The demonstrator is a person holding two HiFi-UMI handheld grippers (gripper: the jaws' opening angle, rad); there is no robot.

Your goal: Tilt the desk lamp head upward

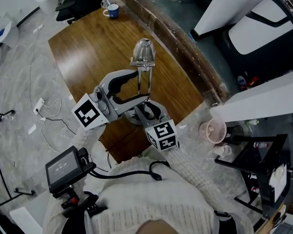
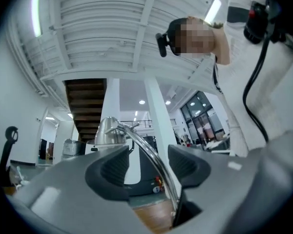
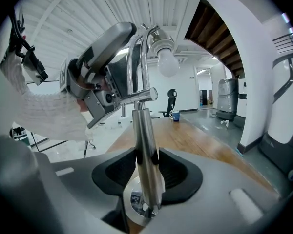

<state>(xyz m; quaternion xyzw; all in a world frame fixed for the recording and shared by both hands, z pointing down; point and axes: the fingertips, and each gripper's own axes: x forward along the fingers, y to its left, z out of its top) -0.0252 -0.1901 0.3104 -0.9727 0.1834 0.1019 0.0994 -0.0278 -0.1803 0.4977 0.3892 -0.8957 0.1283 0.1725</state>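
The desk lamp stands near the table's front edge, right in front of me. My right gripper is closed on the post just above the round base, with both pads pressed against the chrome tube. My left gripper is spread wide. One of the thin chrome rods that carry the lamp head runs between its jaws, nearer one pad, and neither pad squeezes it.

I judge the lamp to be stiff and fairly light, all polished metal, so it is slippery under the pads. The small base would probably skid or tip on the smooth wood if I did not pin the post. The bare bulb under the head is the fragile part, and I want to keep off it. The rods look slender enough to flex. The best hold for tilting seems to be high on them, close to the head, or on the metal shade itself, so the push goes into the joint, not into bending the rods.

The table is glossy brown wood, bare except for a blue mug at its far end. Around it is a pale marbled floor with loose cables. Overhead is a white slatted ceiling, with white columns and a dark staircase beyond.
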